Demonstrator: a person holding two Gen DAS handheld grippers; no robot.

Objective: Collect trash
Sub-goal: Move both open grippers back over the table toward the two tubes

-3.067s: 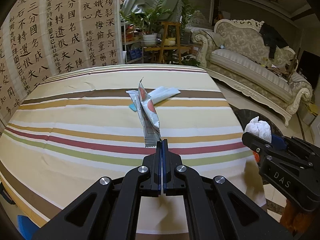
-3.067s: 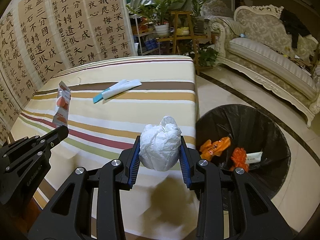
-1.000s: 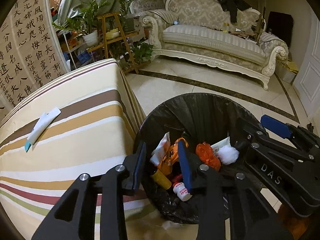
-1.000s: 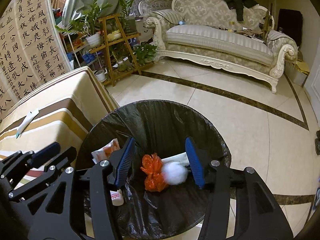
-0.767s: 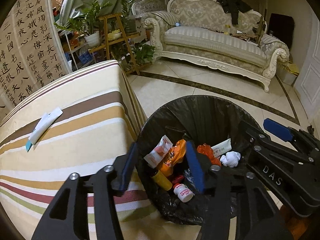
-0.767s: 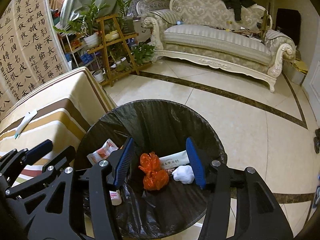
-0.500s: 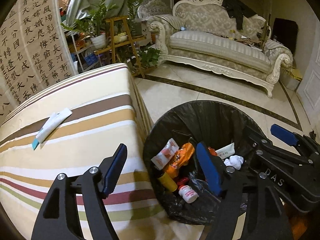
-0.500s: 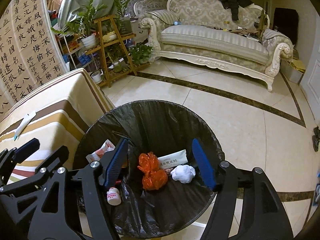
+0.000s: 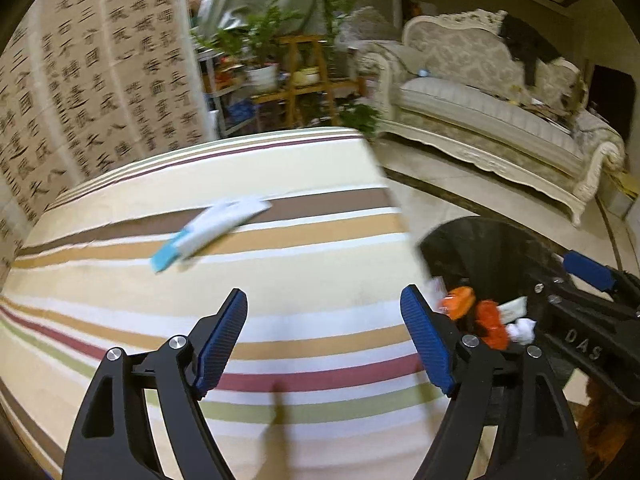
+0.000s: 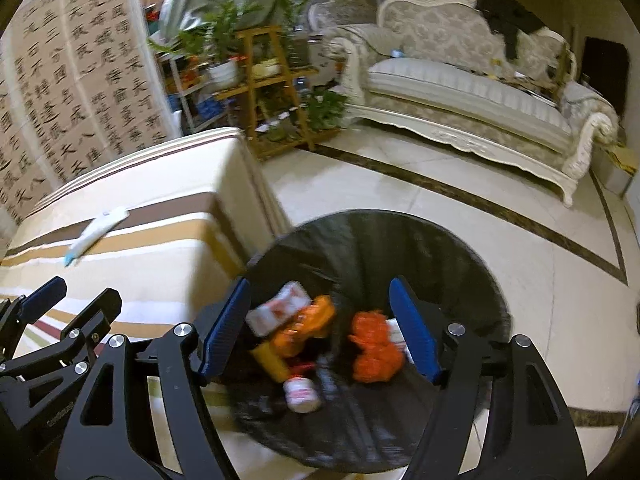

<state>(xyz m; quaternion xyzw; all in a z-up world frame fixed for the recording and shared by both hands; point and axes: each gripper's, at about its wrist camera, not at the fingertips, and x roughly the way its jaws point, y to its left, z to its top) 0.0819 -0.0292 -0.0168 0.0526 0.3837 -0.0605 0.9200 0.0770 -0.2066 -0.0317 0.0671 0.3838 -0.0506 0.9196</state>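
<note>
A white and blue wrapper point(image 9: 212, 226) lies on the striped tablecloth point(image 9: 280, 272); it also shows at the left as the wrapper point(image 10: 98, 232). My left gripper point(image 9: 324, 312) hangs over the table, jaws still opening, nothing between them. My right gripper point(image 10: 318, 300) is above the black-lined trash bin point(image 10: 460, 248), jaws still opening, empty. Inside the bin lie orange bags point(image 10: 374, 348), a red and white packet point(image 10: 278, 310), a small bottle point(image 10: 302, 394) and a white tissue ball point(image 9: 522, 330). The right gripper point(image 9: 588, 304) shows at the right edge of the left wrist view.
A cream sofa point(image 10: 468, 92) stands across the tiled floor point(image 10: 440, 188). A wooden plant stand point(image 10: 272, 80) with potted plants stands beyond the table's far corner. A calligraphy screen point(image 9: 92, 80) runs along the table's left side. The bin point(image 9: 488, 248) stands off the table's right edge.
Both grippers opened and dropped the packet and the tissue ball into the bin. My left gripper then swung left from the bin to over the table. The right gripper shifted slightly left.
</note>
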